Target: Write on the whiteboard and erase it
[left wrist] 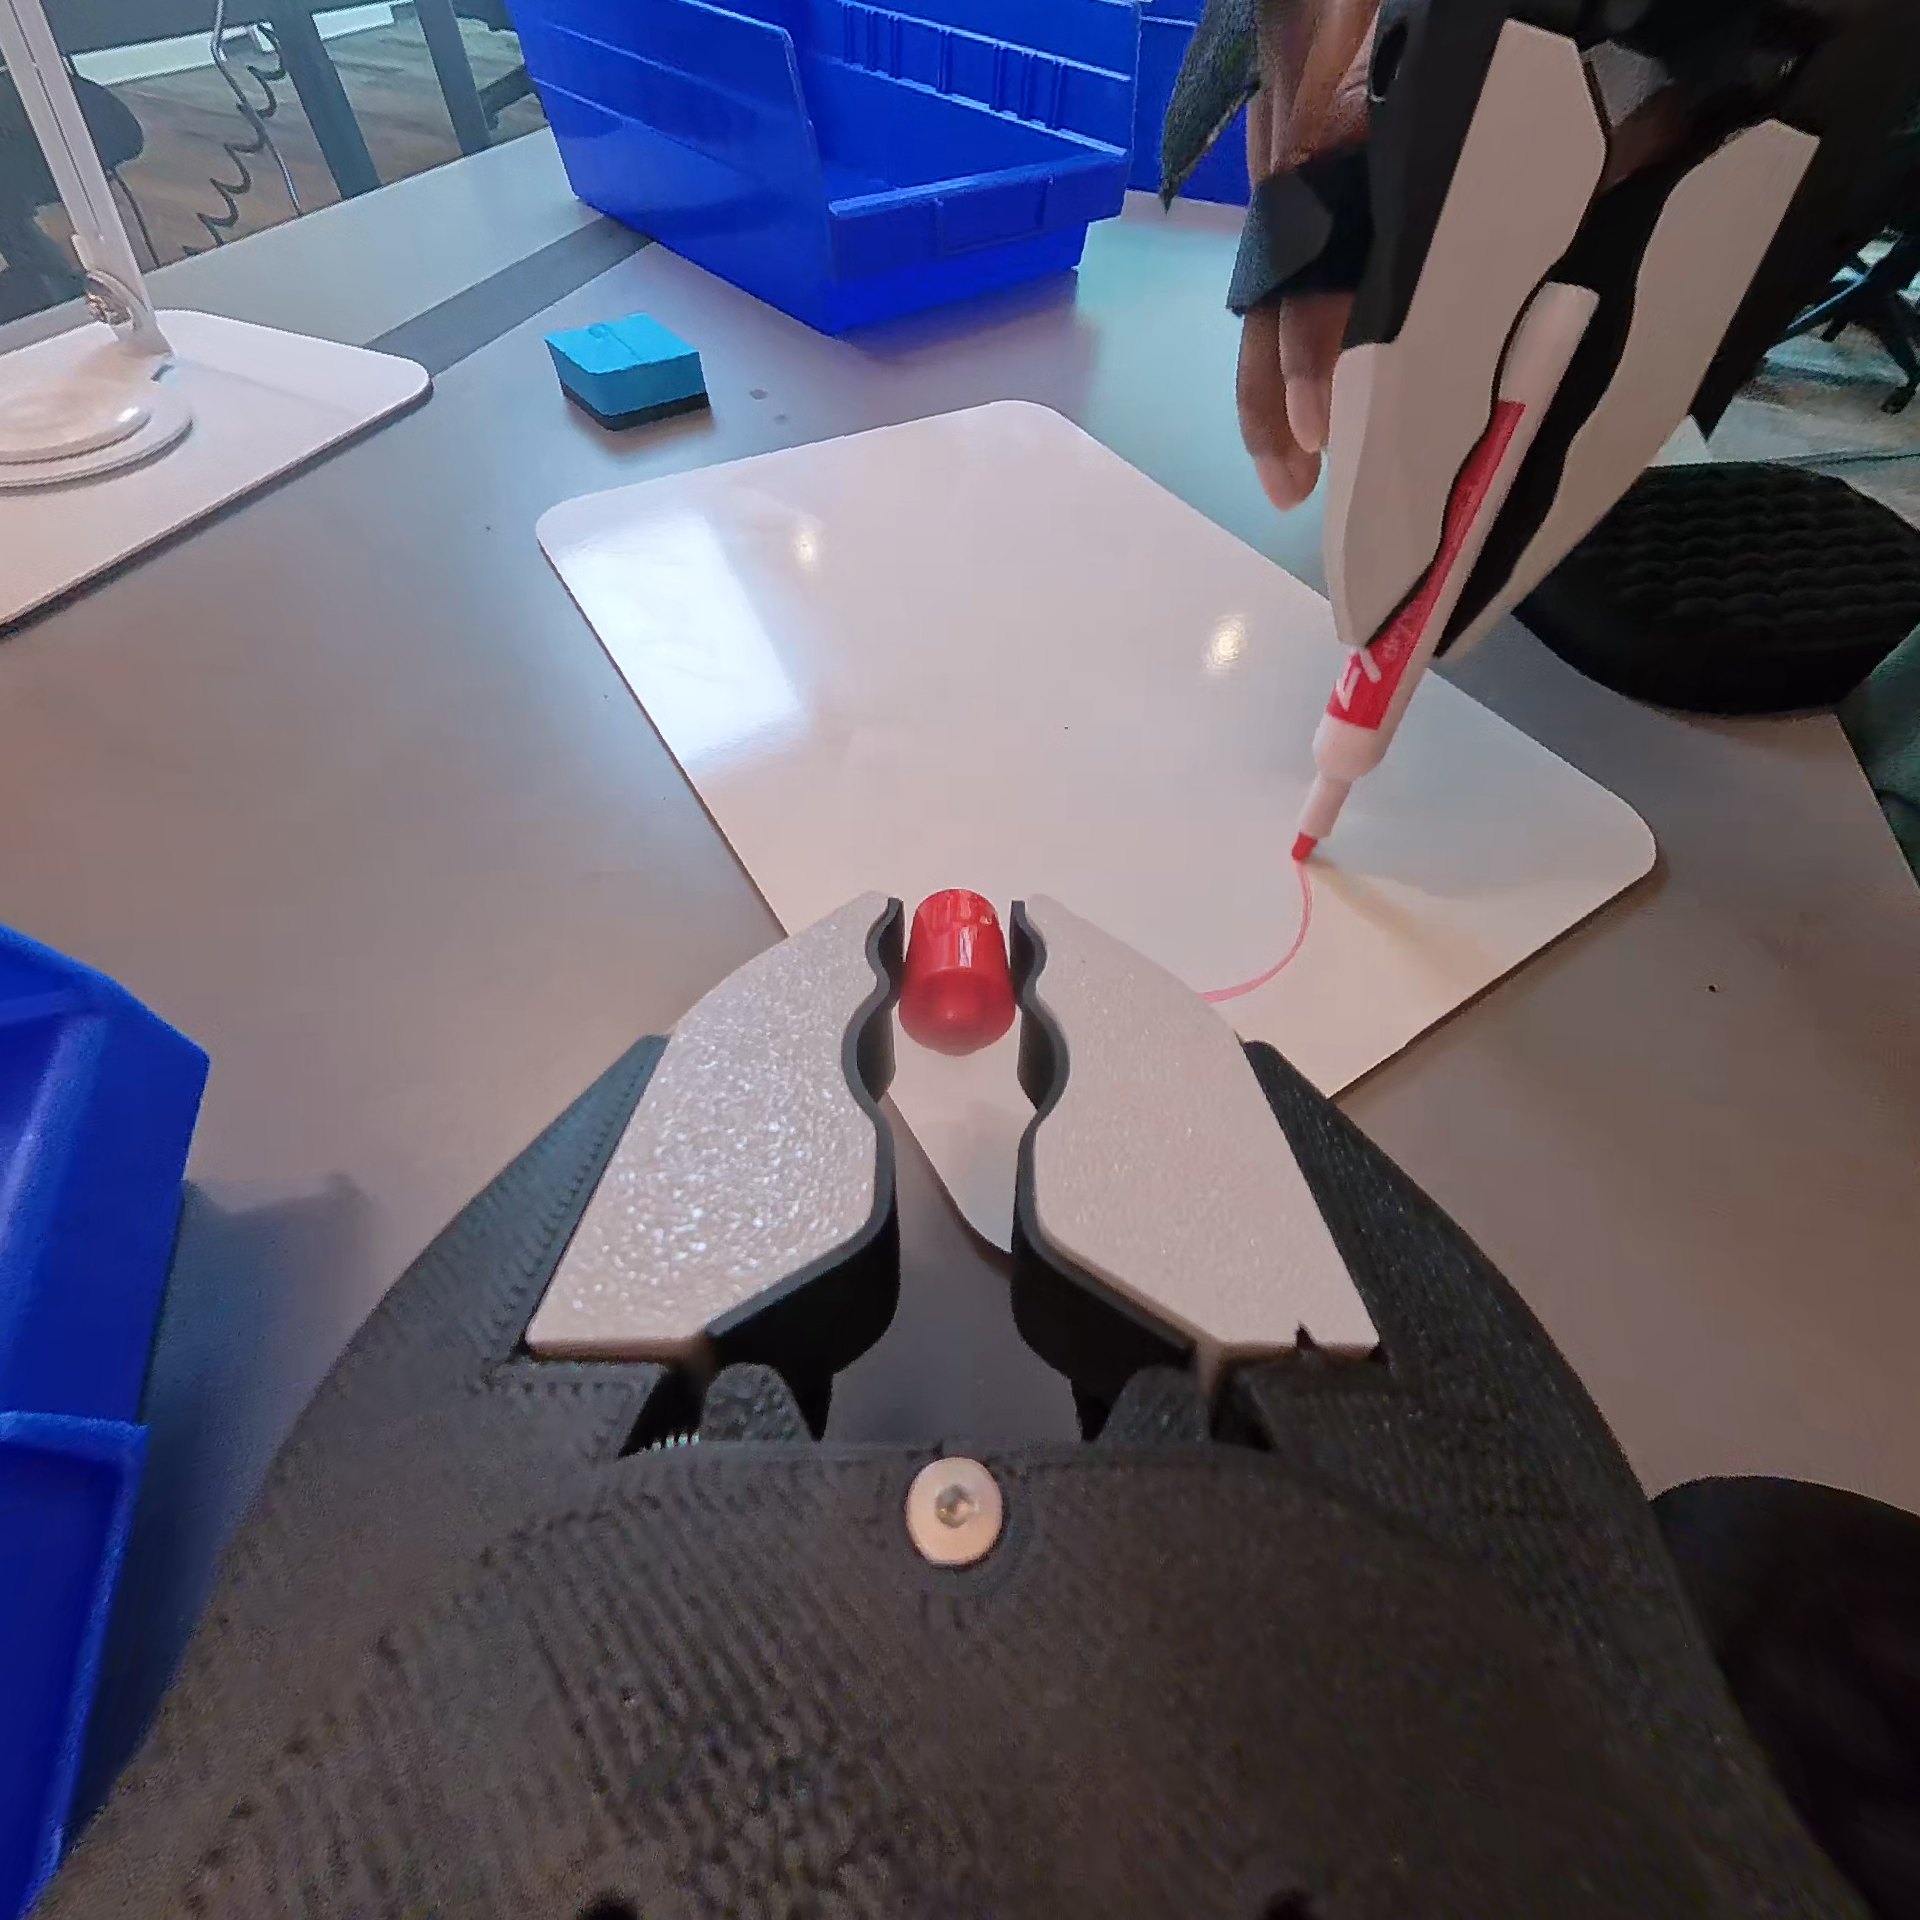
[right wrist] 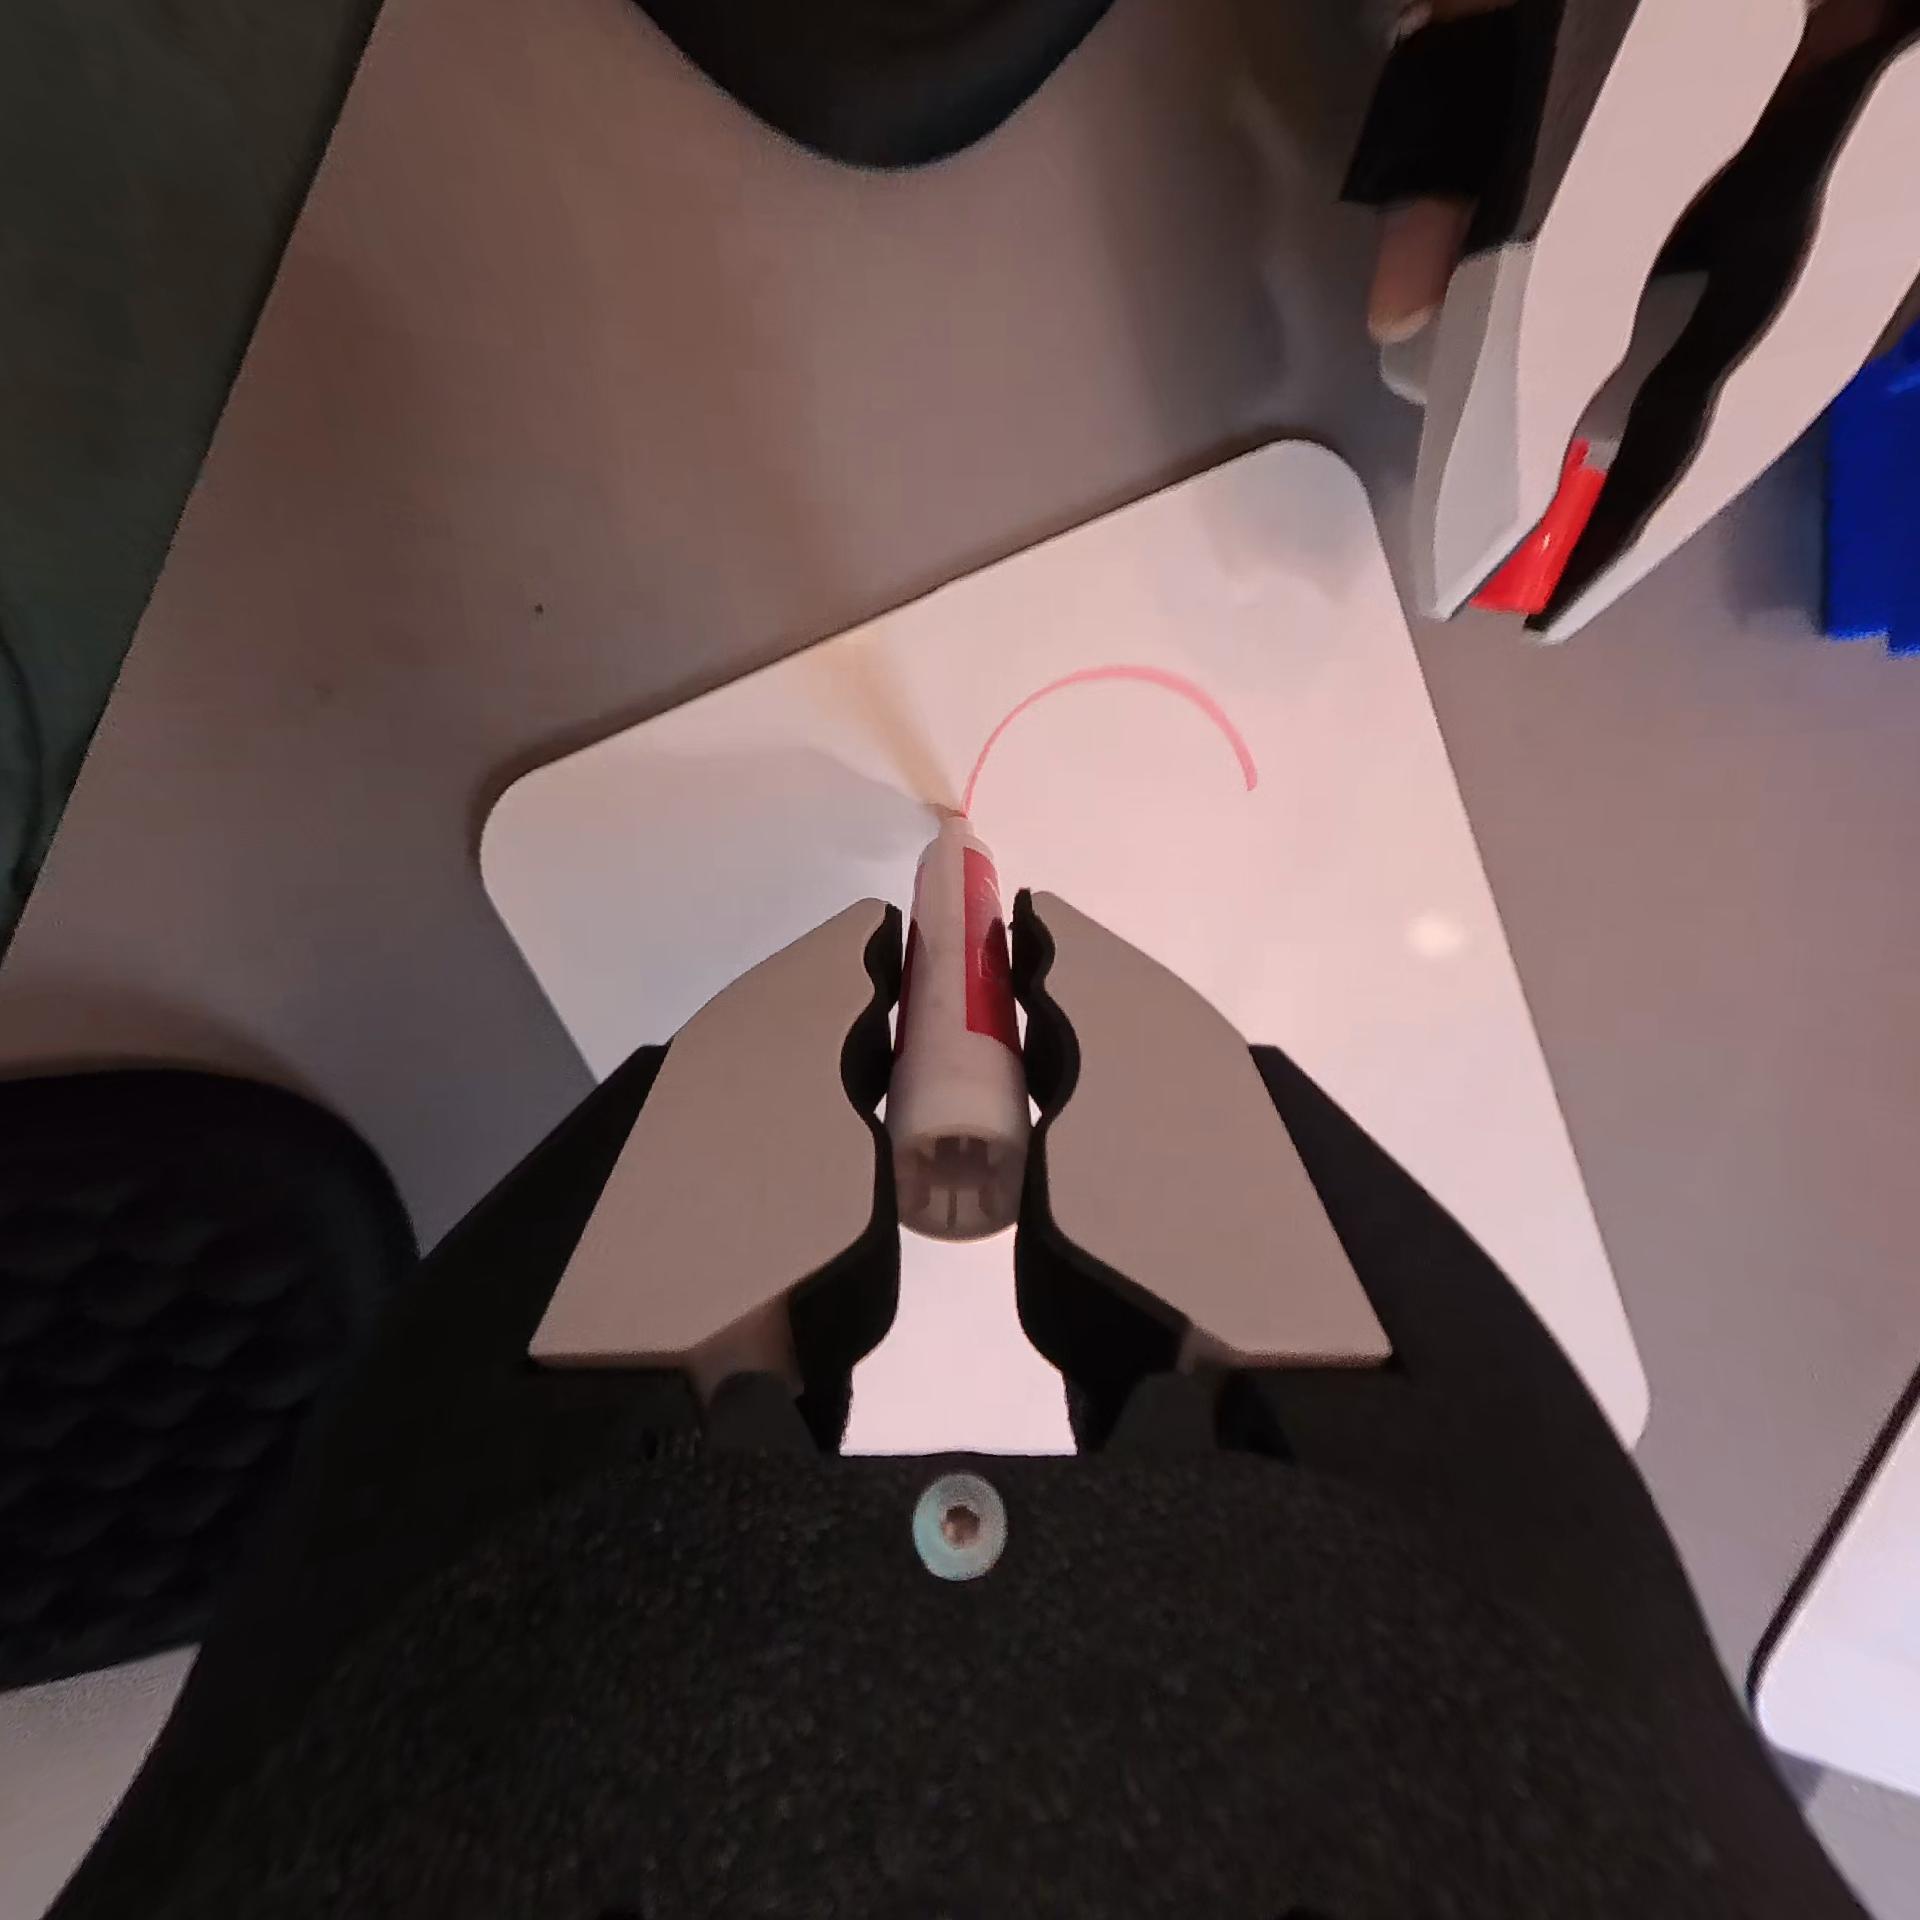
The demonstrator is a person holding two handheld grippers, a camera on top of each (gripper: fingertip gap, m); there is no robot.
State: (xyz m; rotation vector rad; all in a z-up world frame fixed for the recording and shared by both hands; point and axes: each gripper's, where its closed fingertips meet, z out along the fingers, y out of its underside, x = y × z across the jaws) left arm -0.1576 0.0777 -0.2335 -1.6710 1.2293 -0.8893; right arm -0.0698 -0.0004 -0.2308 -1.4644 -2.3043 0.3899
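Observation:
A white whiteboard lies flat on the grey table; it also shows in the right wrist view. My right gripper is shut on a red and white marker, tip touching the board. In the left wrist view the right gripper holds the marker steeply over the board's right side. A curved red line runs from the tip; it also shows in the right wrist view. My left gripper is shut on the red marker cap above the board's near corner. A blue eraser lies beyond the board.
A large blue bin stands at the back, another blue bin at the near left. A white lamp base sits on a pale mat at the left. A black textured cushion lies right of the board.

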